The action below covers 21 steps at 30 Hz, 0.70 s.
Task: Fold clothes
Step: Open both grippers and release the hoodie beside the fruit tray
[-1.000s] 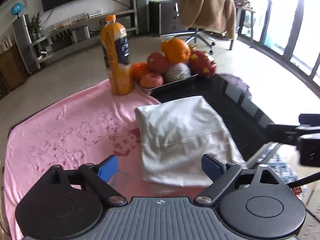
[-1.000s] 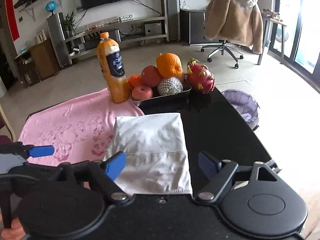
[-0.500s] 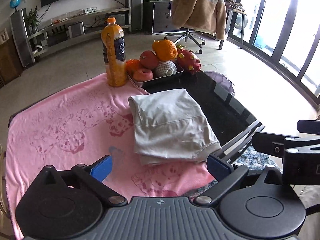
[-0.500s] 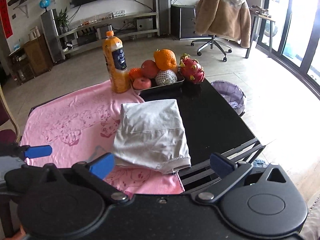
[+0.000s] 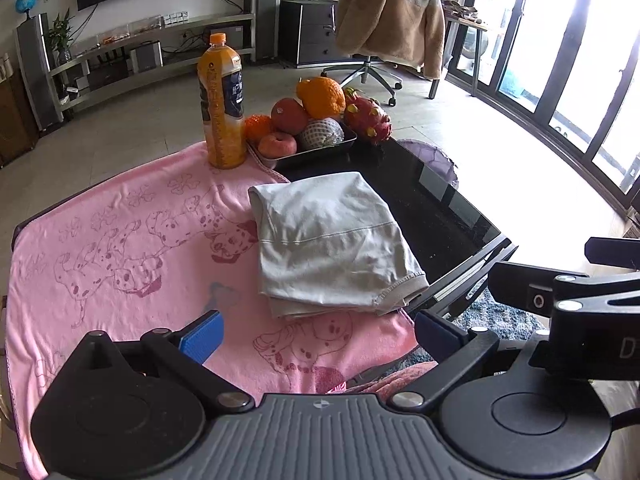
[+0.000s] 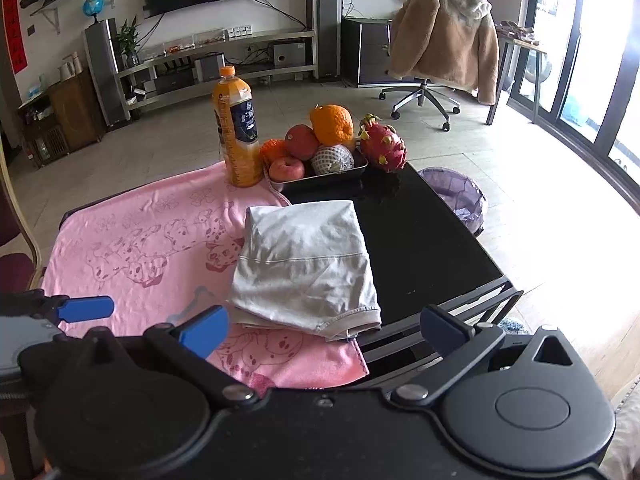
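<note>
I see my left claw (image 5: 318, 330) standing wide with nothing between its blue pads, poised above the near edge of the pink towel (image 5: 120, 240) that covers the left part of the black counter (image 5: 432, 216). My right claw (image 6: 324, 326) is just as wide and just as empty, hanging over the counter's near edge. The folded white garment (image 5: 328, 244) lies flat in a neat rectangle, its left part on the pink towel and its right part on the bare black surface; its hemmed corner sits close to the counter's near edge. Neither claw touches it. From the right wrist view the same garment (image 6: 304, 264) sits just ahead of the pads, and the left claw's blue pad (image 6: 84, 308) shows at the left edge. At the far end of the counter an orange juice bottle (image 5: 222, 104) stands upright on the towel, just left of a metal tray of fruit (image 5: 316, 148), with a dragon fruit (image 5: 368, 118) at the tray's right. Beyond the counter, a tan coat (image 6: 444, 36) hangs over an office chair, and a lined waste basket (image 6: 456, 196) sits on the floor at the right.
</note>
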Each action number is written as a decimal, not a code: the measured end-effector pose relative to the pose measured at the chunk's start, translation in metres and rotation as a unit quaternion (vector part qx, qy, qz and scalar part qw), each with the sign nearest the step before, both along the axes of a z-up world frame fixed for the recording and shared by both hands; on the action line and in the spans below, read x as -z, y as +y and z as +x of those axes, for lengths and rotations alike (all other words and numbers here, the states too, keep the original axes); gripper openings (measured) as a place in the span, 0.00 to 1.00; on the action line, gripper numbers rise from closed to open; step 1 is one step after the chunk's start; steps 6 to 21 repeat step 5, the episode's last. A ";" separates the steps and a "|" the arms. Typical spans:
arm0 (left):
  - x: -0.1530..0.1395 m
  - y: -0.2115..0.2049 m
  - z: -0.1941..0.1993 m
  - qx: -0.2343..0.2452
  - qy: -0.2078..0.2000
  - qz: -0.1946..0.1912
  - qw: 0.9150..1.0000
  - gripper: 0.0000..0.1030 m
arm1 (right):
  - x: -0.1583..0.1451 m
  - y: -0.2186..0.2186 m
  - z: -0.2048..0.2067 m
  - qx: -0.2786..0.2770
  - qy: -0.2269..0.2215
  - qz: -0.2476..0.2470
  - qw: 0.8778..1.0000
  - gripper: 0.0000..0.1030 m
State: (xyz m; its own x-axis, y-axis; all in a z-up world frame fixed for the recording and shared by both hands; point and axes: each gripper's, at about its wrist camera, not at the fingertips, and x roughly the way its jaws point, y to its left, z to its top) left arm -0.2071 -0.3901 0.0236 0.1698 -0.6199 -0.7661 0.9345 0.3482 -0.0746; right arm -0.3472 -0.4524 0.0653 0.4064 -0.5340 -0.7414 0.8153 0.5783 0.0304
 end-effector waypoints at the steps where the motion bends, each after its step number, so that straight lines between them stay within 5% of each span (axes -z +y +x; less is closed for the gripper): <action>1: 0.000 0.000 0.000 -0.001 -0.001 0.001 1.000 0.99 | 0.001 0.000 0.000 0.001 -0.001 0.001 1.000 1.00; 21: 0.004 -0.001 0.003 -0.004 -0.003 -0.004 1.000 0.99 | 0.005 -0.001 0.003 0.002 0.000 0.003 1.000 1.00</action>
